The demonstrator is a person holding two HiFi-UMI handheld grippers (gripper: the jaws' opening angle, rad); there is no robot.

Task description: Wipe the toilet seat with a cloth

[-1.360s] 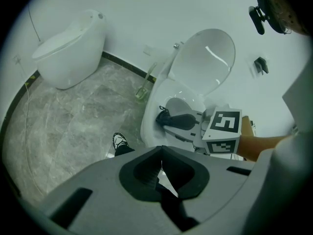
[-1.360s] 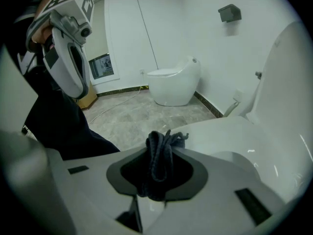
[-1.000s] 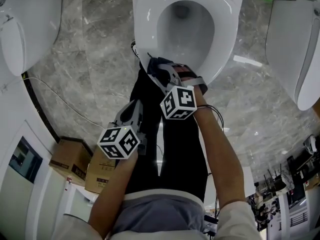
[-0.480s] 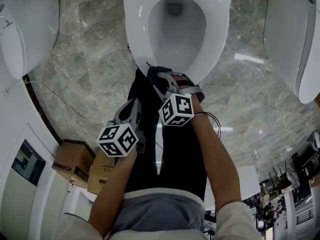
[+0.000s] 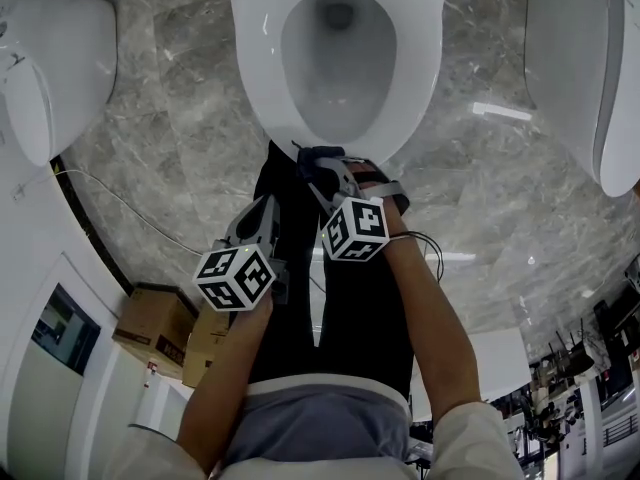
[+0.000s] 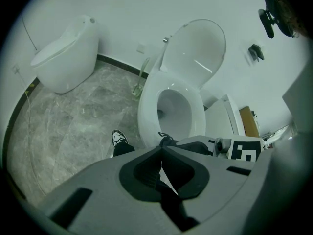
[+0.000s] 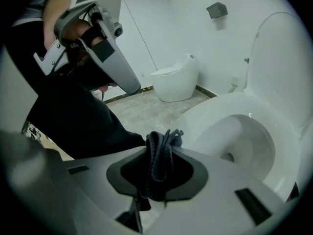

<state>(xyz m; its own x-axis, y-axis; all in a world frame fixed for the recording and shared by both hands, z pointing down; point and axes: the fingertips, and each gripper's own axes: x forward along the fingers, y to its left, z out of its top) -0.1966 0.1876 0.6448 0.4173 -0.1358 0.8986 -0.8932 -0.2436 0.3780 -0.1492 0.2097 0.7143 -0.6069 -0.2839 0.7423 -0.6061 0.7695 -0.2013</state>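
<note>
You stand over the toilet, right gripper (image 5: 322, 163) clamped on a bunched dark cloth (image 7: 160, 155). The cloth hangs at the seat's (image 5: 255, 58) front edge, at six o'clock of the bowl; whether it touches the seat is unclear. The left gripper (image 6: 161, 151) is closed on nothing and sits at eight o'clock of the right one (lid up, seat down). The wipe appears barely begun. Next, press the cloth onto the rim and sweep it round toward three o'clock.
</note>
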